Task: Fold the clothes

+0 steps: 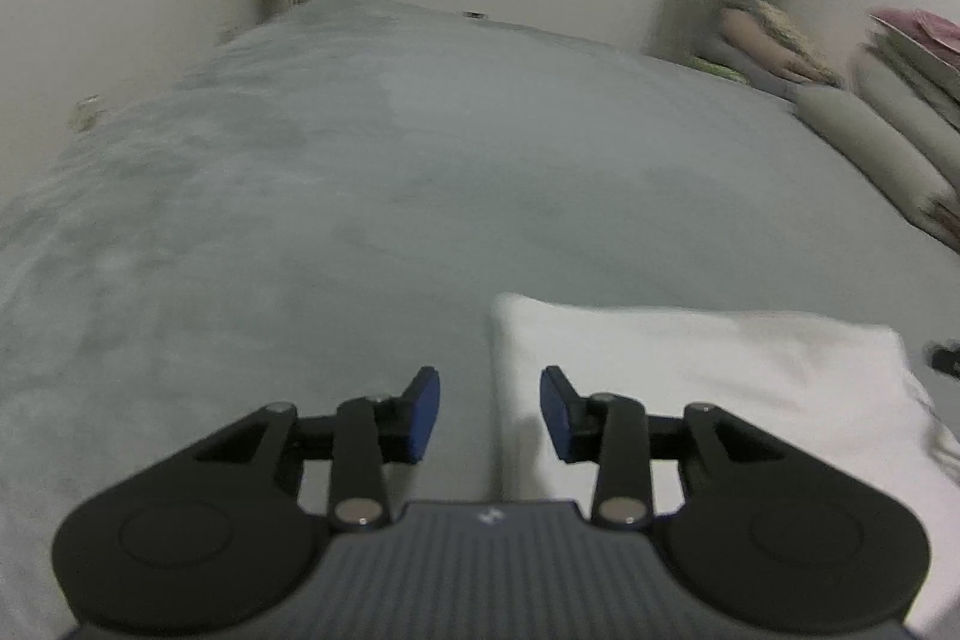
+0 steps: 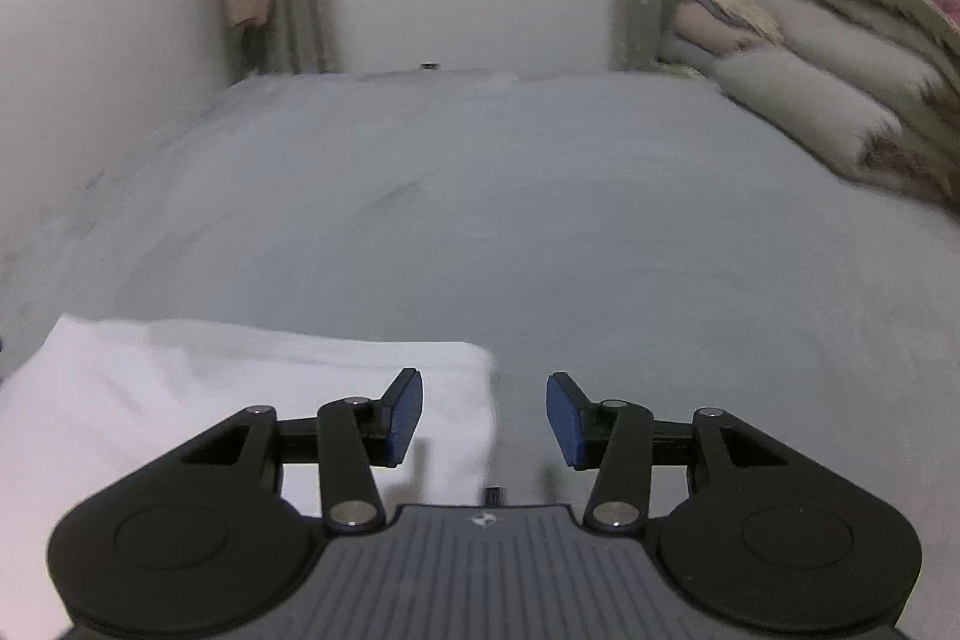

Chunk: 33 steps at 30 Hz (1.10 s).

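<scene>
White garment [image 1: 690, 376], lying as a flat, straight-edged rectangle on the near part of the grey bed [image 1: 360, 172], between the two tools. Left gripper [image 1: 489, 412] over its left edge, right gripper [image 2: 485, 415] over its right edge, each with jaws parted wide and holding nothing. Risk, as judged: a pad snagging the top layer would drag the fold askew; pillows [image 2: 828, 100] stacked well apart

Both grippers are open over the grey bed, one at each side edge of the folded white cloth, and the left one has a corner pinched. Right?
Not quite. The left gripper pinches nothing: in the left wrist view its jaws stand open and empty at the edge of the folded white cloth. The right gripper is open too, over the grey bed.
</scene>
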### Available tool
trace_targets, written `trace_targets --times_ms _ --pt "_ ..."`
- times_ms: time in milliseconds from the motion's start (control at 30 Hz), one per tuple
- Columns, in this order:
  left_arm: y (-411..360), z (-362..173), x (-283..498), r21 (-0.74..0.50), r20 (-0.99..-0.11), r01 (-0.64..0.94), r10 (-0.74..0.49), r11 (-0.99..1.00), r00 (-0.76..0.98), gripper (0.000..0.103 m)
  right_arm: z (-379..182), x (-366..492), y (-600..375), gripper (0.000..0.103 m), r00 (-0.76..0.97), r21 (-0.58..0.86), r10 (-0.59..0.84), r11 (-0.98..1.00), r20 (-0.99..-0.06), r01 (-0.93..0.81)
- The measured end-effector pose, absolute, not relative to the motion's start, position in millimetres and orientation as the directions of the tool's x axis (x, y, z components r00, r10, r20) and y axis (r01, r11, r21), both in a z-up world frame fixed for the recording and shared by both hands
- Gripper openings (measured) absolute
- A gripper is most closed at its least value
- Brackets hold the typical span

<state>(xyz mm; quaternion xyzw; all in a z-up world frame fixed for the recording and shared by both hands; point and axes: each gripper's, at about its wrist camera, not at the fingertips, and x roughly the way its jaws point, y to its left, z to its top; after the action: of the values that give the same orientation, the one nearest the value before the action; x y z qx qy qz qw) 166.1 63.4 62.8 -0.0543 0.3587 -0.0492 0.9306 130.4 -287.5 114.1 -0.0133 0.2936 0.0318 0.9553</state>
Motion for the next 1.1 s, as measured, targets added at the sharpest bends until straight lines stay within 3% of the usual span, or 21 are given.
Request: trace_targets --times_ms 233,333,433,567,667,733,900,1100 --pt "3 44 146 -0.024 -0.674 0.088 -0.081 0.996 0.734 0.045 112 91 -207 0.045 0.798 -0.042 0.204 0.96 -0.566 -0.276" --pt "-21 34 138 0.027 -0.676 0.102 -0.057 0.994 0.735 0.045 82 85 -183 0.045 0.724 -0.031 0.19 0.96 -0.663 -0.28" --pt "-28 30 131 0.091 -0.655 0.11 -0.023 0.99 0.755 0.046 62 80 -183 0.045 0.738 -0.019 0.183 0.966 -0.65 -0.257" --pt "-20 57 113 -0.006 -0.662 0.08 -0.064 0.997 0.746 0.045 86 61 -192 0.044 0.758 0.033 0.18 0.978 -0.626 -0.204" --pt "-17 65 83 -0.054 -0.639 0.094 -0.107 0.994 0.762 0.048 100 30 -200 0.045 0.791 0.105 0.229 0.973 -0.567 -0.206" --pt "-19 54 68 -0.095 -0.648 0.099 -0.137 0.991 0.749 0.054 92 20 -199 0.046 0.775 0.122 0.253 0.967 -0.579 -0.224" --pt "-27 21 46 -0.052 -0.568 0.089 -0.102 0.995 0.817 0.059 58 -1 -195 0.047 0.794 0.082 0.234 0.97 -0.561 -0.227" --pt "-28 22 47 -0.036 -0.58 0.086 -0.091 0.996 0.809 0.06 60 5 -198 0.047 0.79 0.096 0.244 0.968 -0.563 -0.231"
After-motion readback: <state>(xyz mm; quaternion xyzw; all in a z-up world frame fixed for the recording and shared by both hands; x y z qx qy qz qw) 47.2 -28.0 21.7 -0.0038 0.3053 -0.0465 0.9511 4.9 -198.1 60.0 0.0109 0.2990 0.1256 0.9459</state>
